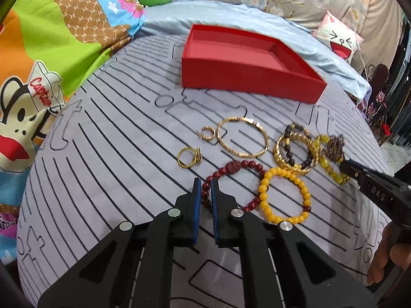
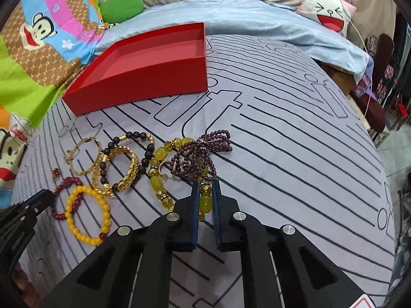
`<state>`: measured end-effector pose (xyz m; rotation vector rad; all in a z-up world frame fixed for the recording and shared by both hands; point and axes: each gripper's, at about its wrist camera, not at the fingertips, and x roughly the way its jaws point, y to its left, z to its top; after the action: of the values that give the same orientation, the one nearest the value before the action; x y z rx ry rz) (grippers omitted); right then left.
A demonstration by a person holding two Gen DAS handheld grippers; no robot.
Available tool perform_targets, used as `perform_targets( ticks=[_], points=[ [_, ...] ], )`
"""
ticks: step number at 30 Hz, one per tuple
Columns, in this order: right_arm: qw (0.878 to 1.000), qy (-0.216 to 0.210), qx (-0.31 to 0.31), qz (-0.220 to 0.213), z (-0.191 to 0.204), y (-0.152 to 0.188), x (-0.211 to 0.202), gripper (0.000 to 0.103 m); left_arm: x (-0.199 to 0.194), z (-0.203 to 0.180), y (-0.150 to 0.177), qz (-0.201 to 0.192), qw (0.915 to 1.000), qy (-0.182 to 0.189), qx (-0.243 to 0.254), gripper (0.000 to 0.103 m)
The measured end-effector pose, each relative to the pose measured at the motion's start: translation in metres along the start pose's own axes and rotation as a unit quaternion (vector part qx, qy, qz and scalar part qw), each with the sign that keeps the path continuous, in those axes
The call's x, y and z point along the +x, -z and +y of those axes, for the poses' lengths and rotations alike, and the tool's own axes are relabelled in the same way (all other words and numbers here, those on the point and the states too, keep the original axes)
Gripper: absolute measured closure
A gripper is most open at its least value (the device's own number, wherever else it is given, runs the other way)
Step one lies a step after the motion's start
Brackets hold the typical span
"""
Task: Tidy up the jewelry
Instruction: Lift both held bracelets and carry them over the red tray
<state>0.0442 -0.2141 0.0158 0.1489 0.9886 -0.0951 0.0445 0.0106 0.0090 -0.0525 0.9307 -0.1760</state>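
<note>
The left gripper has its blue fingers closed on the dark red bead bracelet, which lies on the striped sheet of the bed. The right gripper has its fingers clamped on a yellow bead of the yellow-green bracelet, whose loop still rests on the sheet. A purple bead strand lies bunched over the far side of that bracelet, touching it.

Between the two grippers sits the rest of the jewelry: a yellow bead bracelet overlapping the dark red one, a thick gold chain bangle with a dark bead bracelet crossing it, and a thin gold bangle. Just left of the thin bangle lie a small gold hoop and a gold ring.

The red box stands open beyond the jewelry, well apart from it, with nothing visible inside. Cartoon-print bedding lies to the left and a pillow with a laughing face at the far right
</note>
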Motion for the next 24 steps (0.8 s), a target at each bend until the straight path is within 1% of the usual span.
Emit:
perform_targets(
  ticks=[7,11,13,15,16,19,20,21,24],
  points=[
    [0.999,-0.026,-0.003,-0.036,-0.001,-0.009,-0.035,0.094,-0.024,-0.001,-0.011,-0.028,0.9995,0.013,-0.001,0.097],
    [0.997,-0.04,-0.004,-0.06,0.002,-0.017,-0.057,0.094,-0.031,-0.002,-0.013,-0.036,0.9993,0.01,0.0,0.097],
    [0.996,-0.048,-0.005,-0.07,0.003,-0.021,-0.066,0.094,-0.029,0.0,-0.012,-0.033,0.9994,0.008,-0.003,0.097],
    [0.995,-0.053,-0.006,-0.079,0.004,-0.024,-0.074,0.094,-0.023,0.002,-0.008,-0.018,0.9997,0.017,-0.005,0.097],
    [0.995,-0.055,-0.006,-0.082,0.004,-0.024,-0.076,0.094,-0.021,0.002,-0.007,-0.012,0.9997,0.022,-0.005,0.095],
    [0.994,-0.065,0.002,-0.083,0.002,-0.026,-0.079,0.094,-0.01,0.002,-0.001,0.001,0.9999,0.016,-0.006,0.082],
    [0.994,-0.068,0.004,-0.083,0.001,-0.027,-0.08,0.094,-0.006,0.001,0.0,0.005,0.9999,0.013,-0.006,0.08],
    [0.994,-0.069,0.005,-0.084,0.001,-0.028,-0.08,0.094,-0.001,0.002,0.001,0.009,0.9999,0.008,-0.005,0.08],
    [0.994,-0.07,0.004,-0.084,0.002,-0.029,-0.08,0.094,0.013,0.003,0.004,0.024,0.9997,0.008,-0.008,0.08]
  ],
)
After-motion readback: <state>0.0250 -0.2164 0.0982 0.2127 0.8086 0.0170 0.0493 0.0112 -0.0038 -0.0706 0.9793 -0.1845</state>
